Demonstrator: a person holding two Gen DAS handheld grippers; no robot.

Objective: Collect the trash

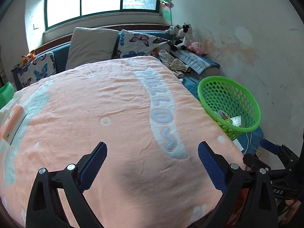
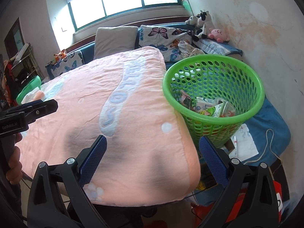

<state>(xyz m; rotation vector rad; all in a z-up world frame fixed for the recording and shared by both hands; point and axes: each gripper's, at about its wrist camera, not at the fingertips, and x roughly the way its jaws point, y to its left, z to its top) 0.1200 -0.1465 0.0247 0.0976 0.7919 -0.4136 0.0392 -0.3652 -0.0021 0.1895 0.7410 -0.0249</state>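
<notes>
A green plastic basket (image 1: 228,95) stands on the bed against the wall, right of a pink blanket (image 1: 95,104). Wrappers and cartons (image 2: 209,106) lie in the bottom of the basket (image 2: 218,79). My left gripper (image 1: 152,148) hangs open over the near part of the blanket with nothing between its blue pads. My right gripper (image 2: 152,140) is open too and holds nothing; it hovers over the blanket's near right corner, just short of the basket. From the right wrist view the left gripper (image 2: 51,104) shows at the far left, held by a hand (image 2: 13,163).
A pink-and-white packet (image 1: 11,125) lies at the blanket's left edge beside a green bag (image 1: 5,95). Pillows (image 1: 93,43) and plush toys (image 1: 182,36) line the headboard. Paper with a pen (image 2: 243,142) and a white cable (image 2: 269,144) lie by the basket.
</notes>
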